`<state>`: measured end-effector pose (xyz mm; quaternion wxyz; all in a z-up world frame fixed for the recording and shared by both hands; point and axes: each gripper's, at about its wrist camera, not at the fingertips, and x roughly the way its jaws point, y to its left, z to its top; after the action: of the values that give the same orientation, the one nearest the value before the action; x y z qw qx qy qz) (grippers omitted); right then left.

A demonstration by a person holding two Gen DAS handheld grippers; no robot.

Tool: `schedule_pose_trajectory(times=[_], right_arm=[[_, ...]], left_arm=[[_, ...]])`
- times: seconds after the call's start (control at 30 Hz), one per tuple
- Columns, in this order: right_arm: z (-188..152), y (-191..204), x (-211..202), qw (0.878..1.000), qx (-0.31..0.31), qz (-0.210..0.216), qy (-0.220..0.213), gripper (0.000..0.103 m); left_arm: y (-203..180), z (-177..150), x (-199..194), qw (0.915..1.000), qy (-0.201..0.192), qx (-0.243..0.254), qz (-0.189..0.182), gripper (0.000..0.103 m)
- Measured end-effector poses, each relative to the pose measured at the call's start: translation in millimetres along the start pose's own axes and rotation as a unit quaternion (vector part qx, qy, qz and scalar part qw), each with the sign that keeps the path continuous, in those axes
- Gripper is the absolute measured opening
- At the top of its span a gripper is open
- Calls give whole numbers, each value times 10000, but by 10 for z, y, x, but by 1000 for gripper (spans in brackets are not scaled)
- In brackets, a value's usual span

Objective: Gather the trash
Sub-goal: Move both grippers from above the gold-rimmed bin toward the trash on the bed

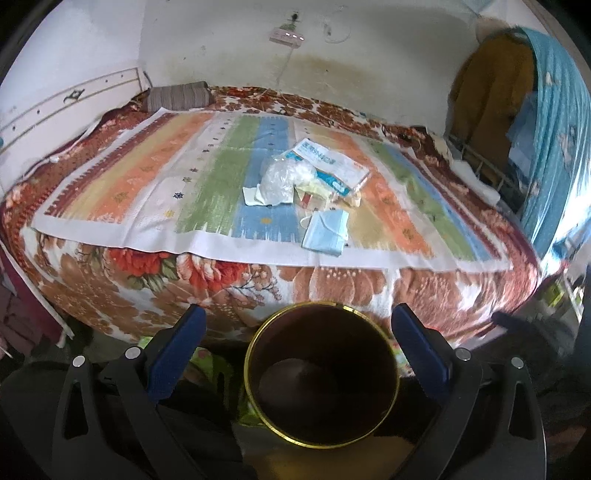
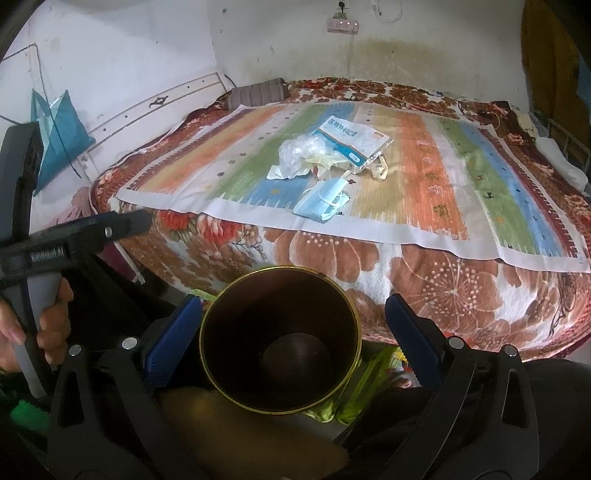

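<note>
Both tongs [image 1: 297,332] [image 2: 293,325] spread wide; bin [image 1: 322,373] upright, mouth up, seemingly empty.

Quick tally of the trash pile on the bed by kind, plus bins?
Blue face masks: 1 bunch, count unclear
Clear crumpled plastic bags: 1
Printed mask packets: 1
Yellowish gloves: at least 1
Gold-rimmed bins: 1
Total: at least 5

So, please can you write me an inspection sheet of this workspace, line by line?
Surface: bed with striped cloth over a floral blanket.
Job's things: trash pile on the cloth, with blue face masks, crumpled plastic, a printed packet; dark bin below the bed edge.
Clutter: striped pillow.
Grippers: left gripper and right gripper open, holding nothing.
Cables: cord from wall power strip.
Surroundings: stained wall, hanging clothes.
</note>
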<state>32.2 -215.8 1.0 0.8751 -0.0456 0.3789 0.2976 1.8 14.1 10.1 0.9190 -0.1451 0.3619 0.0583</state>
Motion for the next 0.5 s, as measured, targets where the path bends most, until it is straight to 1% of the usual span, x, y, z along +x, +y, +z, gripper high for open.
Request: schedule_pose_trajectory(times=[0.1, 0.2, 0.27, 0.37, 0.43, 0.5], right_arm=[[-1, 23, 13, 10000, -1, 45, 45, 94], [14, 27, 50, 9998, 11, 119, 137, 94], [28, 40, 91, 9997, -32, 68, 233, 94], [66, 14, 124, 9995, -17, 82, 295, 94], [99, -29, 142, 9995, 87, 131, 288, 94], [135, -66, 192, 9991, 192, 180, 335, 94]], left_arm=[[22, 45, -34, 9997, -151, -111, 151, 97], [-40, 56, 15, 9999, -72, 41, 133, 97], [-76, 74, 33, 9998, -92, 143, 137, 97], [-81, 140, 86, 9998, -82, 158, 96, 97], [-82, 190, 149, 9998, -18, 165, 131, 97], [-110, 249, 227, 9993, 58, 283, 220, 97]])
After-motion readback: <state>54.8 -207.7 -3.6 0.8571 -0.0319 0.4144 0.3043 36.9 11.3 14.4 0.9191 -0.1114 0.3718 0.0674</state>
